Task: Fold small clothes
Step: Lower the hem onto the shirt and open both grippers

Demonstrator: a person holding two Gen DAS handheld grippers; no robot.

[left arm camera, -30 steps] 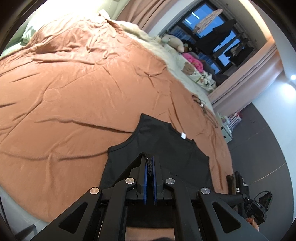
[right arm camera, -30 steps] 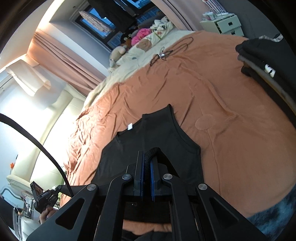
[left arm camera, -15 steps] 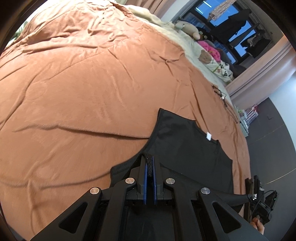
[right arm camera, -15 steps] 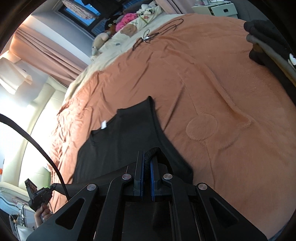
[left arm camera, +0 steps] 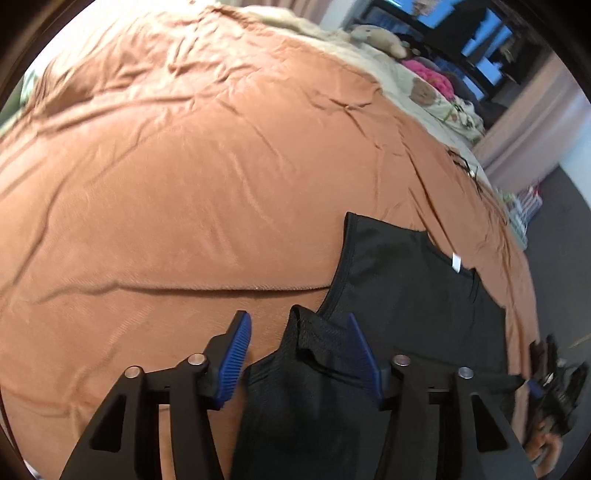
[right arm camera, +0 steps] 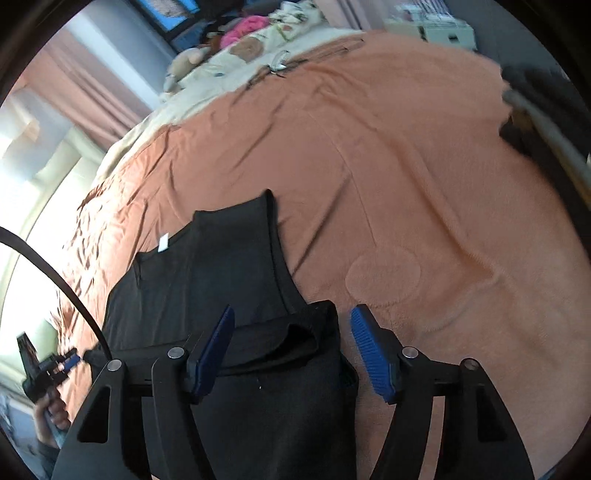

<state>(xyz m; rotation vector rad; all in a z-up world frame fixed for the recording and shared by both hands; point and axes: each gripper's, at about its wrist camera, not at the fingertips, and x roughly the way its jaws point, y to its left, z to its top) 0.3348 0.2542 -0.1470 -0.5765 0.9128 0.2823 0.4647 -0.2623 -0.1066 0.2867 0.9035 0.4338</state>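
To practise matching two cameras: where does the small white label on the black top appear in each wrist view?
Left wrist: white label at the neckline, right of centre.
Right wrist: white label at the neckline, left of centre.
Shared landmark: the pink soft toy at the bed's far end.

Black tank top (right arm camera: 229,273) on orange bedspread (right arm camera: 406,177)

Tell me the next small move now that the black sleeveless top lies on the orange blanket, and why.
Probably back both grippers away. The left gripper and right gripper have just been opening, and each stands open around a puckered corner of the black sleeveless top, whose upper part lies flat on the orange blanket. Then regrip for the next fold.
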